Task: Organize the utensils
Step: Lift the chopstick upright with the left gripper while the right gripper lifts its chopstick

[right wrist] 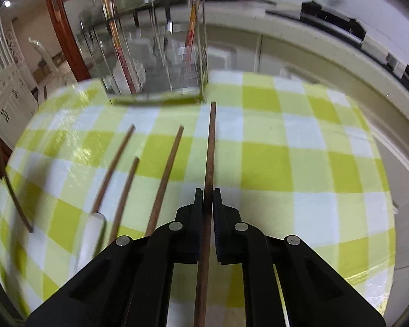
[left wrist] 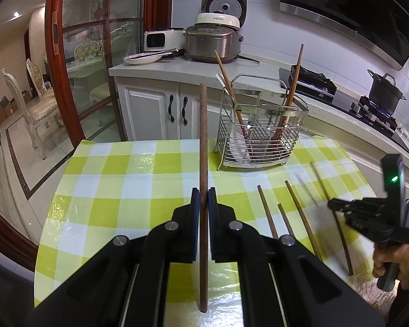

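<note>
My left gripper [left wrist: 203, 200] is shut on a brown chopstick [left wrist: 203, 147] that points up and forward above the checked table. My right gripper [right wrist: 208, 199] is shut on another brown chopstick [right wrist: 210, 147]; it shows blurred at the right of the left wrist view [left wrist: 338, 207]. A wire utensil basket [left wrist: 259, 136] stands at the table's far side, holding two chopsticks and a white spoon; it is blurred in the right wrist view [right wrist: 155, 62]. Three loose chopsticks [left wrist: 300, 215] lie on the cloth between the grippers [right wrist: 128, 179].
The table has a yellow-green checked cloth [left wrist: 128, 179]. Behind it run white cabinets with a counter [left wrist: 177, 68] holding rice cookers and a plate. A stove with a black pot [left wrist: 384, 92] is at the right. A glass door is at the left.
</note>
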